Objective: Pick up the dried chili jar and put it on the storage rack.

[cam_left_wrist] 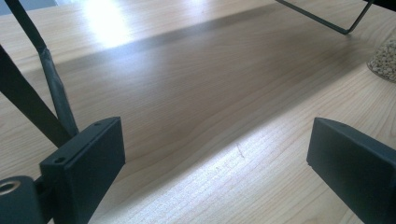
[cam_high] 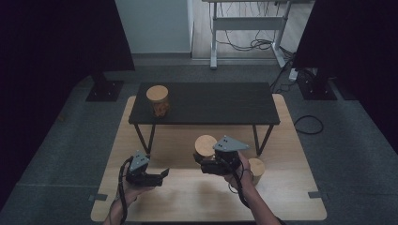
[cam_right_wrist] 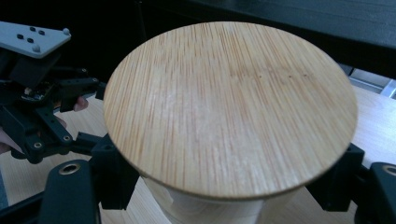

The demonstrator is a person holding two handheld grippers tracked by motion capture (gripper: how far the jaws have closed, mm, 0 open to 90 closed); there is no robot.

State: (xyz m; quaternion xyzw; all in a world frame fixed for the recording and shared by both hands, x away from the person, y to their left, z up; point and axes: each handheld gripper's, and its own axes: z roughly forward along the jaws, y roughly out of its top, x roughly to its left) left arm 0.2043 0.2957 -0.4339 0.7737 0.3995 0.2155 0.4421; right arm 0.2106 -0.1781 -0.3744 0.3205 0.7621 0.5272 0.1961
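The right gripper (cam_high: 205,165) pinches a round bamboo-lidded clear jar (cam_high: 205,146) above the pale wooden table (cam_high: 281,197); the left gripper (cam_high: 164,174) hangs spread and empty. One matching jar (cam_high: 157,100) already sits on the low black shelf (cam_high: 211,103), so placing this one probably remains

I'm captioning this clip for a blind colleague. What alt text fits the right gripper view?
A round bamboo lid on a jar, seen close from above, clamped just beneath its rim between the right gripper and its black jaws. At the left, the left gripper hovers above the light wooden table.
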